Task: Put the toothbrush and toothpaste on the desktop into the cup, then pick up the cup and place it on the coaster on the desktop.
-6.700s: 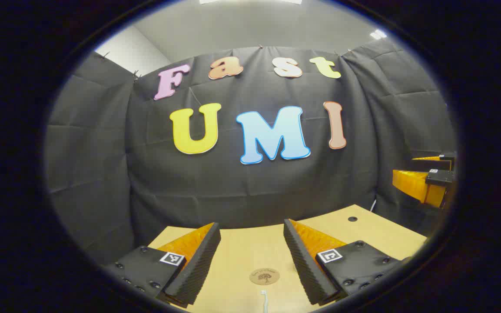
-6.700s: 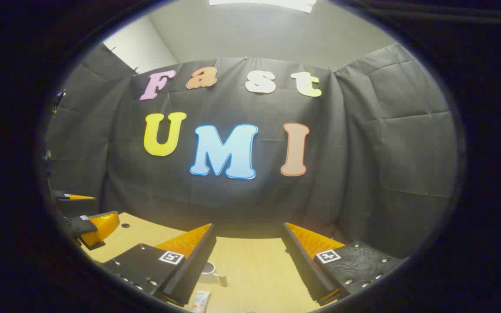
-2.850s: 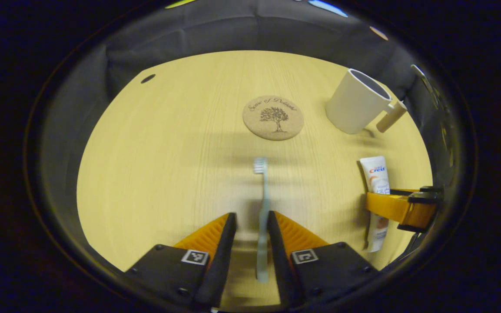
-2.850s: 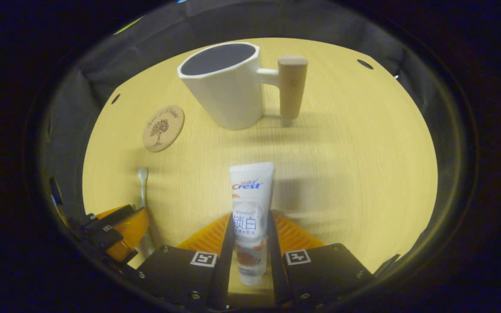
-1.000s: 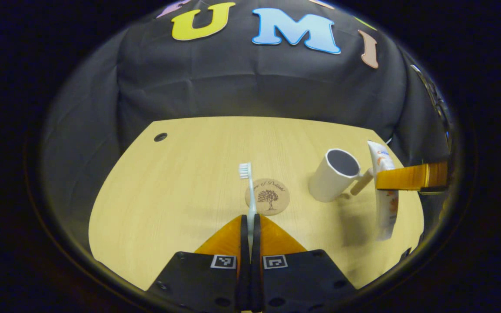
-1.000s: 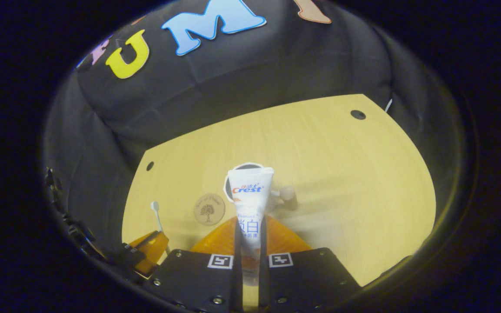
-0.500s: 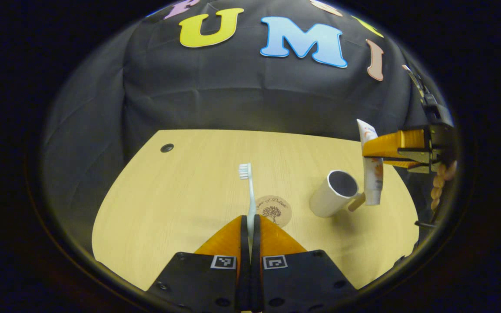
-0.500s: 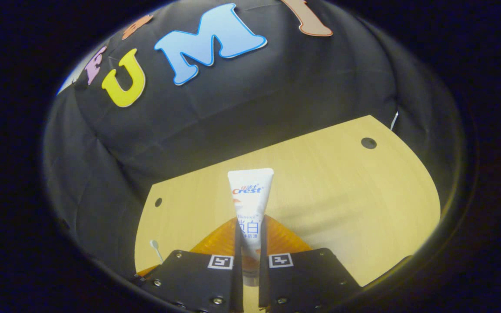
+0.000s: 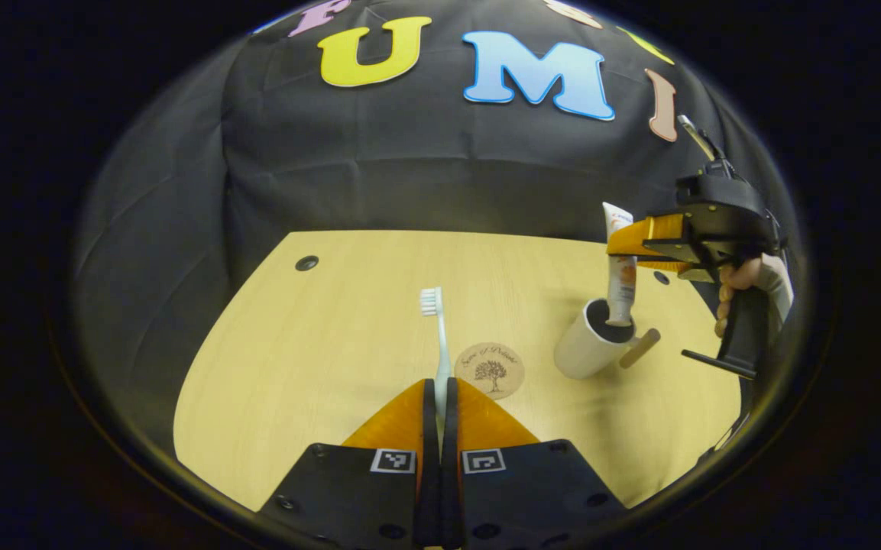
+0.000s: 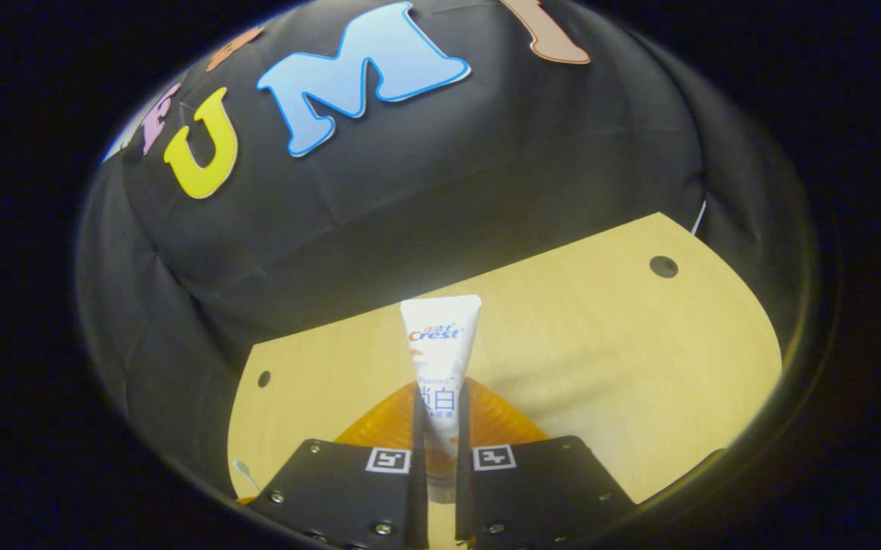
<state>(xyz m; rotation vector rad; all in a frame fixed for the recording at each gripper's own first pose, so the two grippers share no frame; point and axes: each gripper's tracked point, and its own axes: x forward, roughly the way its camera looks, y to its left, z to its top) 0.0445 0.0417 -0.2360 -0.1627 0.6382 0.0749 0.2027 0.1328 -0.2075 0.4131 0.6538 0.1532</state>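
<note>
In the left gripper view my left gripper is shut on the pale toothbrush, whose bristles point up and away above the desk. At the right of that view stands the white cup with its wooden handle. The right gripper hangs over it, shut on the toothpaste tube, which stands upright with its lower end inside the cup's mouth. In the right gripper view my right gripper pinches the white toothpaste tube, its flat end up. The round cork coaster lies left of the cup.
The wooden desk has small round holes near its far corners. A hand holds the right gripper's grip at the far right. Black cloth walls close the booth behind the desk.
The right gripper has carried the toothpaste left over the cup and lowered its end into the mouth. My left gripper stays nearly still, holding the toothbrush.
</note>
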